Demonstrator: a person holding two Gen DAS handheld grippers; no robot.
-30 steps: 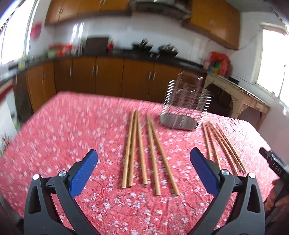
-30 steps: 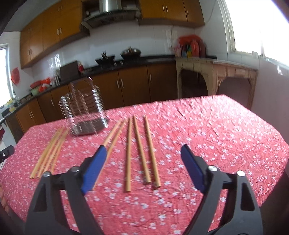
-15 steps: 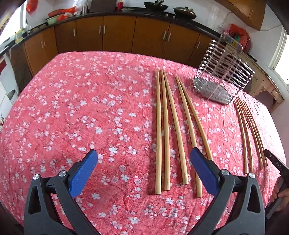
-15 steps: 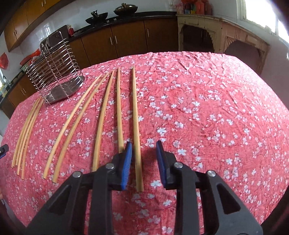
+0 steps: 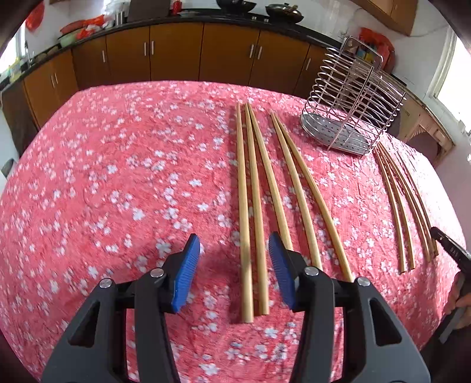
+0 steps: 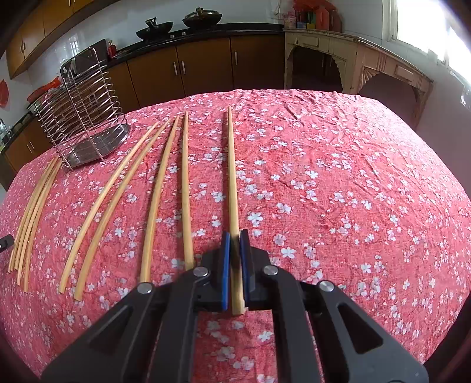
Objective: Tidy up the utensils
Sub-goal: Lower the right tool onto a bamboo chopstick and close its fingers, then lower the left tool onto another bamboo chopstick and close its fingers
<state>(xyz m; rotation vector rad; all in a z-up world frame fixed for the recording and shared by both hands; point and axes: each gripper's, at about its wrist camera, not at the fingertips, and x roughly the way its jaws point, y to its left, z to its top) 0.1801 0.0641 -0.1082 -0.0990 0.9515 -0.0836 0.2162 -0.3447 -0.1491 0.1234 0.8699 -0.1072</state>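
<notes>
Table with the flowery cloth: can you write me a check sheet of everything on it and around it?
Surface: red cloth with white flowers, creased, covers the table.
Job's things: pale wooden chopsticks lie flat in two groups, either side of an upright, empty silver wire rack.
Clutter: nothing seen.
Grippers: right tool is shut on the near end of one chopstick. Left tool is open and its jaws have just been closing. Two chopsticks lie between its pads, not yet touched.
Cables: nothing seen.
Surroundings: brown kitchen cabinets, two dark woks on the counter.
</notes>
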